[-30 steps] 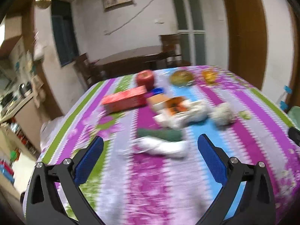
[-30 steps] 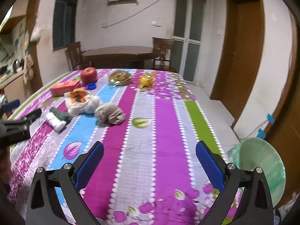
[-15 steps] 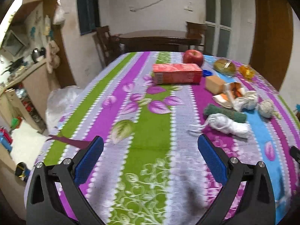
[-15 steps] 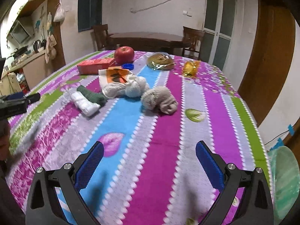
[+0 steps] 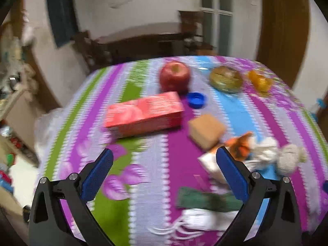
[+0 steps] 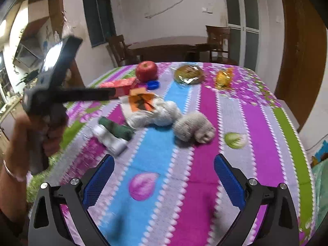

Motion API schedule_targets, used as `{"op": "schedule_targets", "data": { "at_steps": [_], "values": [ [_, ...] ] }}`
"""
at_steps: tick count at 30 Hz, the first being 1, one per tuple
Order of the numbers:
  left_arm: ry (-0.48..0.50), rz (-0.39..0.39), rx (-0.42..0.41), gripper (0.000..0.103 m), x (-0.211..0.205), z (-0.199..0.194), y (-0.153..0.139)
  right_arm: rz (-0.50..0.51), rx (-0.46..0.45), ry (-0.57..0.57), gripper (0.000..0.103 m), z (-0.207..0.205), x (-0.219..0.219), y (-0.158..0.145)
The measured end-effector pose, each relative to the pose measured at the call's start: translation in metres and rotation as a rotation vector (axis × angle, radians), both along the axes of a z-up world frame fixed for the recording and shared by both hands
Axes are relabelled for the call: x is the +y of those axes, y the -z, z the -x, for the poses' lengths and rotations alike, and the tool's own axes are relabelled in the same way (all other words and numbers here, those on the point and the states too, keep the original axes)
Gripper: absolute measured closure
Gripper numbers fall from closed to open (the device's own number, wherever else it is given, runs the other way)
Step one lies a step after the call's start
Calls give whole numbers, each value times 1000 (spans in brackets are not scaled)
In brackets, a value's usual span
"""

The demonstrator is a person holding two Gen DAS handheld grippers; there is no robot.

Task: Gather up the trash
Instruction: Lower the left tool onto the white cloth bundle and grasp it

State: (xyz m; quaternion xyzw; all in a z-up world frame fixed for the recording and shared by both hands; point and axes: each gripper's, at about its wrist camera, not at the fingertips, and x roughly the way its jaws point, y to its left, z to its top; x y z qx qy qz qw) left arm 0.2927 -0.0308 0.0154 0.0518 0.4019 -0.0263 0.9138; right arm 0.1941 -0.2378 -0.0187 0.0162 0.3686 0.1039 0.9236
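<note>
Claws both gaped wide, empty: left claw aimed at red box, right claw hung short of it, over surface, ready for trash.

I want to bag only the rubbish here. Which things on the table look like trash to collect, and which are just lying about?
Likely trash:
torn orange wrapper
blue bottle cap
crumpled white wad
clear food wrapper
orange sweet wrapper

Probably just lying about:
apple
red carton
tan block
green and white rolls
</note>
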Motion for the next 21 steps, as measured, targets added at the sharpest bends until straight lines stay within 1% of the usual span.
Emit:
{"op": "schedule_targets", "data": {
  "at_steps": [1,2,3,4,5,6,8,10,13,15,18,19,20,21],
  "values": [
    [40,24,10,6,-1,4,0,11,5,12,5,2,-4,3],
    [53,36,23,6,0,8,0,17,12,24,5,4,-10,6],
    [70,53,42,6,2,14,2,13,25,38,5,6,-18,9],
    [115,88,55,6,4,23,3,-4,38,51,5,7,-27,13],
    [147,103,70,6,4,32,5,-19,47,60,5,7,-33,16],
    [149,96,76,6,2,36,7,-46,60,72,5,7,-41,19],
    [142,56,56,6,-5,50,12,-84,73,86,5,6,-50,23],
    [133,32,37,6,-14,62,18,-111,79,94,5,5,-55,25],
    [130,56,78,6,-25,67,33,-125,81,92,5,5,-55,28],
    [126,39,99,6,-31,64,42,-124,75,87,5,6,-54,27],
    [91,14,118,6,-36,58,53,-126,68,87,5,6,-53,25],
    [84,16,128,10,-37,57,57,-125,65,87,5,6,-53,24],
    [86,32,131,22,-36,58,58,-123,62,88,5,6,-53,23],
    [84,54,126,23,-33,60,56,-119,56,87,5,7,-53,22]
  ]
}}
